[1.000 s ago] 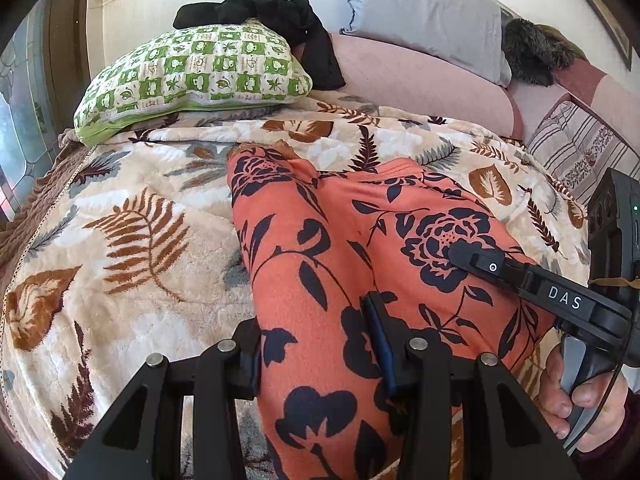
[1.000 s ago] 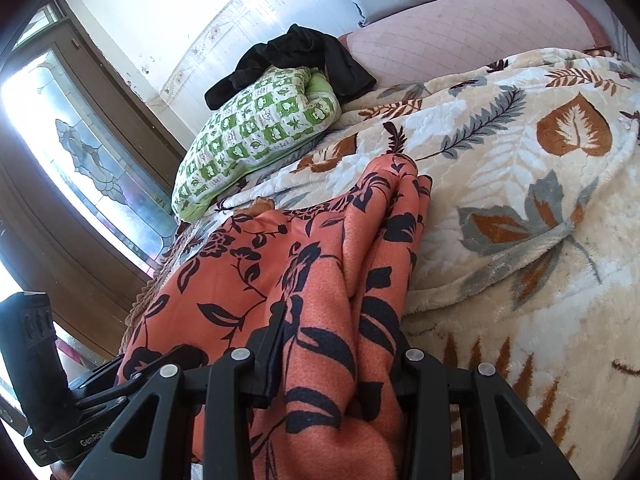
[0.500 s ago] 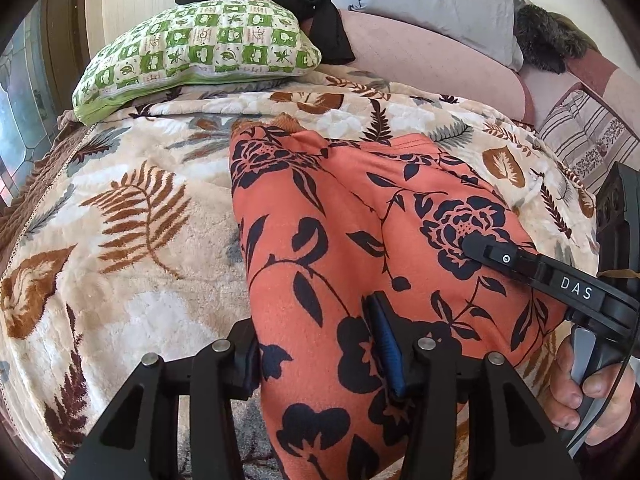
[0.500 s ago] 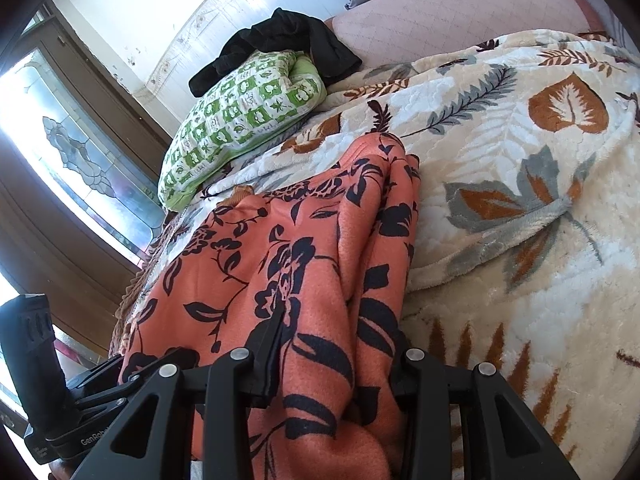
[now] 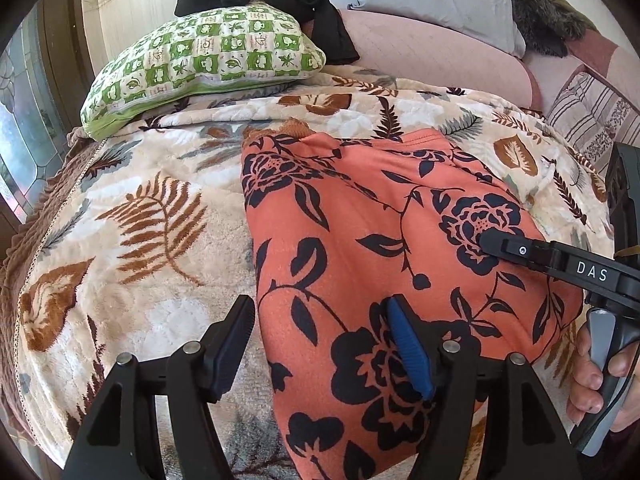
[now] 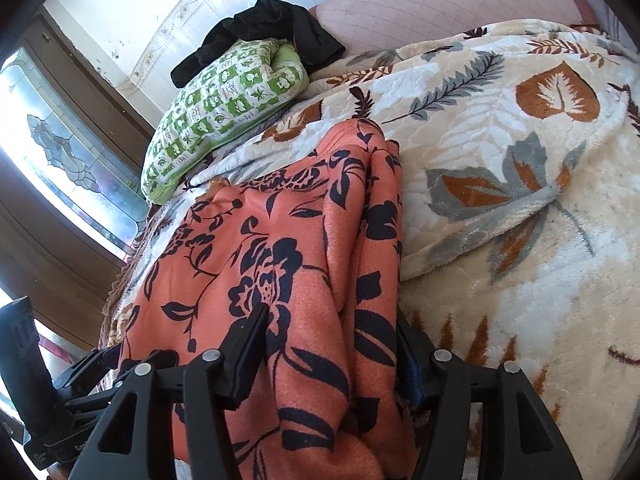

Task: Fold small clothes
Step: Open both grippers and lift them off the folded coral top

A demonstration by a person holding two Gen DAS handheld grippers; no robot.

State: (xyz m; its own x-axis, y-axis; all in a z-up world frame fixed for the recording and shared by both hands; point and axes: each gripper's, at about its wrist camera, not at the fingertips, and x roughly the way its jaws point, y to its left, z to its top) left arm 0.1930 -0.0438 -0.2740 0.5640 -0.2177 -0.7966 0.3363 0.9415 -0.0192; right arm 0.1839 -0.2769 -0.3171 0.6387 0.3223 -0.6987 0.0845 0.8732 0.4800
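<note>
Orange floral garment (image 5: 384,264) lay folded lengthwise on the bed's leaf-print blanket (image 5: 132,240). Left gripper (image 5: 324,344) and right gripper (image 6: 332,356) had just been opening; fingers stood apart, cloth loose between them, near edge released. Best to back both out level so pads don't drag the fold, then smooth the bunched right edge.
</note>
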